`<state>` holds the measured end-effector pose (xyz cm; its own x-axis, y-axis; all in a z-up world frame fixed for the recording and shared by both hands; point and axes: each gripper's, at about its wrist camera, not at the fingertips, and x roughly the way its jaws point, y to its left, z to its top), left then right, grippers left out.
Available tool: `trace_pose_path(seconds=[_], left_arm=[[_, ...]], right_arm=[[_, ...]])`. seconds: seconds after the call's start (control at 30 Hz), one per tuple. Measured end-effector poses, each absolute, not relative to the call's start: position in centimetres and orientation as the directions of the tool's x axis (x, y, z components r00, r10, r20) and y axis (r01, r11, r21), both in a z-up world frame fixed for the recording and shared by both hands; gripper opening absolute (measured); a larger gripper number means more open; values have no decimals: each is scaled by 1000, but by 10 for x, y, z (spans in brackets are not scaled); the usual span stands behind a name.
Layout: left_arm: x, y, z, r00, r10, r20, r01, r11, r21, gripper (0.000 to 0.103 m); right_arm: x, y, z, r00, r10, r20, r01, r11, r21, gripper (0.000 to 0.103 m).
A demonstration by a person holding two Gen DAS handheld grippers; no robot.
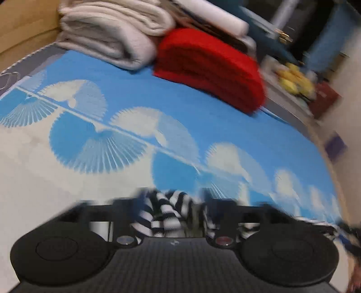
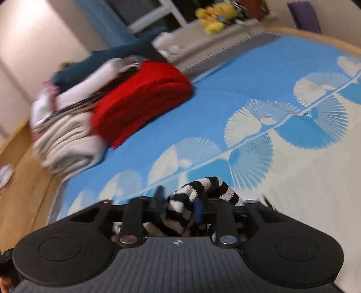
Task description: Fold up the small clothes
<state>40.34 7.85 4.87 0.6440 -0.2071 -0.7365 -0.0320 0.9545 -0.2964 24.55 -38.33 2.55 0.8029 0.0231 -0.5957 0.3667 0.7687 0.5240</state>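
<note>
Striped garment (image 1: 165, 211) bunched between both hand-held grippers, left (image 1: 171, 216) and right (image 2: 178, 209); jaws parted, cloth between them, grip uncertain; bed (image 1: 203, 126) beyond.

A black-and-white striped garment (image 1: 167, 211) is seen against a bedspread (image 1: 135, 90) of sky blue and off-white, patterned with pale fan-shaped rosettes along a white line. A bright red folded blanket (image 1: 209, 69) is set beside a stack of cream-white folded cloth (image 1: 108, 33). A yellow plush toy (image 2: 215, 17) is shown on a pale ledge. The hand-held gripper (image 2: 178, 202) is cast in matte black, with blue pads.
</note>
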Motion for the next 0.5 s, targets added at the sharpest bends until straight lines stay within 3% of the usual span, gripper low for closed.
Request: trace_pose_path(seconds=[0.1,0.2,0.4,0.5], left_arm=[[418,86,44,682,-146,-717,-89,956,-279,92],[397,97,32,676,-170,-717,-52,959,-277,98],[306,112,-20,638,-160,-753,-29,972,-232,98],[262,121,-48,658,-116,-744,-31,983,-180,98]], right_arm=[[261,-385,-1,811,-4,-585,393,745,539,67],[235,-384,-24,818,70,-571,332,753,568,67],[147,-374,-54,853,-56,-519,360,783,507,67],[123,-365,-67,836,-87,-542,350,846,403,67]])
